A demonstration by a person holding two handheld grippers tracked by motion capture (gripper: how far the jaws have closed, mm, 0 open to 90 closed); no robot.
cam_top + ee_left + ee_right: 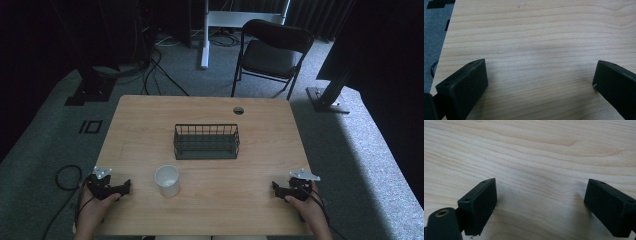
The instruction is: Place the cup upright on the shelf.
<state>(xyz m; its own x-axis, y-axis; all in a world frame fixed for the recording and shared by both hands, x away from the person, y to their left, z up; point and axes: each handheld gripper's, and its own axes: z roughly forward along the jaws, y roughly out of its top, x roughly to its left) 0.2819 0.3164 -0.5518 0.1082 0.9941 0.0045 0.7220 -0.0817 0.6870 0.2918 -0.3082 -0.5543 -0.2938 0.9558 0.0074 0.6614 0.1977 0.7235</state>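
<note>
Two grippers are resting near the front edge of the table, each held in one hand: the left gripper at the near left corner, the right gripper at the near right. Both are sitting with jaws spread wide and gripping nothing; in the left gripper view and the right gripper view bare pale wood grain is showing between the blunt black blocks. A dark cable is looping on the carpet by the left hand.

Just beyond the left gripper, a white cup is standing upright, open mouth up, apart from both grippers, nothing blocking the way to it. It is looking smooth and round, possibly paper or plastic; the high view is too dim to tell.

Farther back, at the table's middle, a dark wire basket is sitting, rectangular, with thin upright bars. Past it a small round hole is marking the far edge. Beyond the table a black folding chair is standing on grey carpet.
</note>
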